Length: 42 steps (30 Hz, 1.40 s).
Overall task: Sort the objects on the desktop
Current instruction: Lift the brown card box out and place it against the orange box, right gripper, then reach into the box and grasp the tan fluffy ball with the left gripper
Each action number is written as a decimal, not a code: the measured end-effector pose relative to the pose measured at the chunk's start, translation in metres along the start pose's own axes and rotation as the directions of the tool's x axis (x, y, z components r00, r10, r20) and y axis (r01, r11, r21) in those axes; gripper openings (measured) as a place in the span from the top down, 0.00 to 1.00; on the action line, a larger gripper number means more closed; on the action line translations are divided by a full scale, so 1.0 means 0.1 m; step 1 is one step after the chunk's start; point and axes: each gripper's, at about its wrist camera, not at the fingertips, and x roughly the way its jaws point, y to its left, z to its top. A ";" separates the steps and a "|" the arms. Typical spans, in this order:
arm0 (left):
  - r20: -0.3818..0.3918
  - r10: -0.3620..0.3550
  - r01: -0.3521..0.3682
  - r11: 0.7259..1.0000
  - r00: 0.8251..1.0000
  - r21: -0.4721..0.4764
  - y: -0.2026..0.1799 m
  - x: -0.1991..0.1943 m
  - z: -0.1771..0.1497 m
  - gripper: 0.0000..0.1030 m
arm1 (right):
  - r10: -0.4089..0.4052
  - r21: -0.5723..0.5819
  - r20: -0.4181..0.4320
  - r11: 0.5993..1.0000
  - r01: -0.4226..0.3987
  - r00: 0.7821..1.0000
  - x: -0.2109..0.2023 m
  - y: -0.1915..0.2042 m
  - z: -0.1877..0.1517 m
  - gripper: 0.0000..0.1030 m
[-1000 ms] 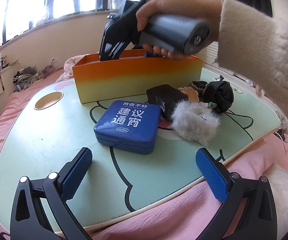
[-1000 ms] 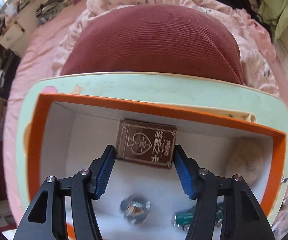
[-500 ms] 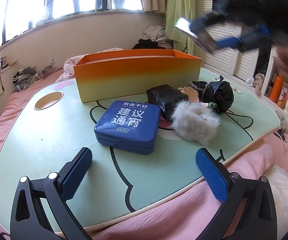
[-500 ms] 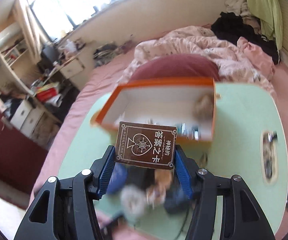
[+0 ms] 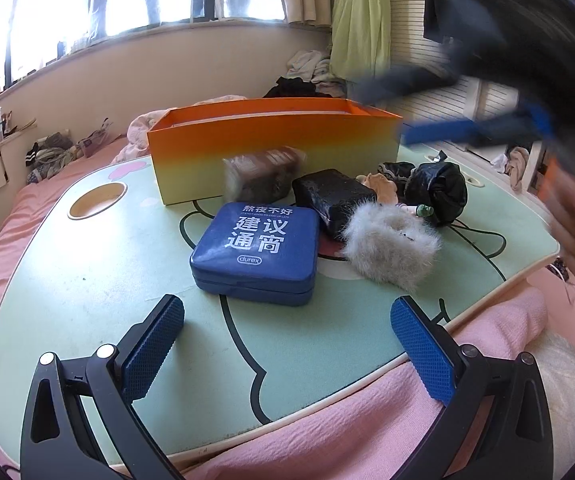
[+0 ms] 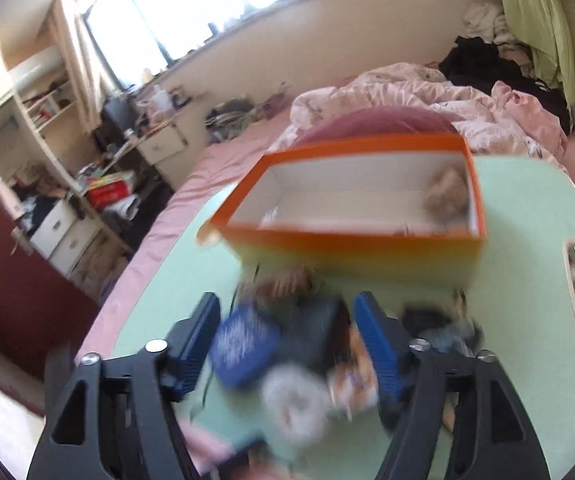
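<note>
Sunlit bedroom clutter rings my green bench, which sits on the pink bed. My left gripper hangs spread and empty just short of the blue tin. My right gripper hovers above the pile, jaws opening with nothing pinched between them. A blurred brown card box is in mid-fall ahead of the tin, against the outer wall of the orange box, so I judge the drop missed. Beyond the tin to the right lie a black pouch, a grey fur piece and a black bag. Next, I should pick up an item and carry it well over the rim.
</note>
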 end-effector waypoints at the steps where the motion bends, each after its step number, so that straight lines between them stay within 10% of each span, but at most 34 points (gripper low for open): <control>1: 0.000 0.000 0.000 1.000 1.000 0.000 0.00 0.00 0.00 0.00 | -0.058 -0.022 0.022 0.998 0.058 0.998 -0.09 -0.01 -0.13 0.31; 4: -0.001 0.000 0.000 1.000 1.000 0.000 0.00 -0.01 -0.01 0.00 | -0.283 -0.125 0.076 0.949 0.291 0.956 -0.26 -0.03 -0.64 0.30; 9: -0.003 0.007 -0.007 1.000 1.000 0.003 -0.01 -0.01 -0.01 0.00 | -0.371 -0.165 0.113 0.908 0.386 0.922 0.07 -0.04 -0.88 0.16; 12: -0.003 0.003 -0.003 1.000 1.000 0.000 0.00 -0.02 -0.02 0.00 | -0.330 -0.165 0.089 0.926 0.340 0.940 0.17 -0.07 -0.85 0.02; 24: -0.018 0.016 -0.016 1.000 1.000 -0.014 0.05 -0.05 0.03 0.01 | -0.331 -0.159 0.094 0.926 0.342 0.939 0.15 -0.09 -0.89 0.01; 30: 0.138 -0.051 0.056 0.998 0.989 -0.030 0.12 -0.51 0.81 0.24 | -0.333 -0.157 0.096 0.926 0.345 0.938 0.12 -0.04 -0.83 0.01; 34: -0.077 -0.159 0.160 0.987 0.984 0.007 -0.15 0.09 1.67 0.67 | -0.337 -0.153 0.097 0.925 0.349 0.936 0.12 -0.03 -0.81 0.01; 42: -0.456 -0.057 0.088 0.995 0.888 0.048 -0.69 1.71 2.26 0.67 | -0.334 -0.151 0.105 0.926 0.347 0.937 0.10 -0.03 -0.79 0.01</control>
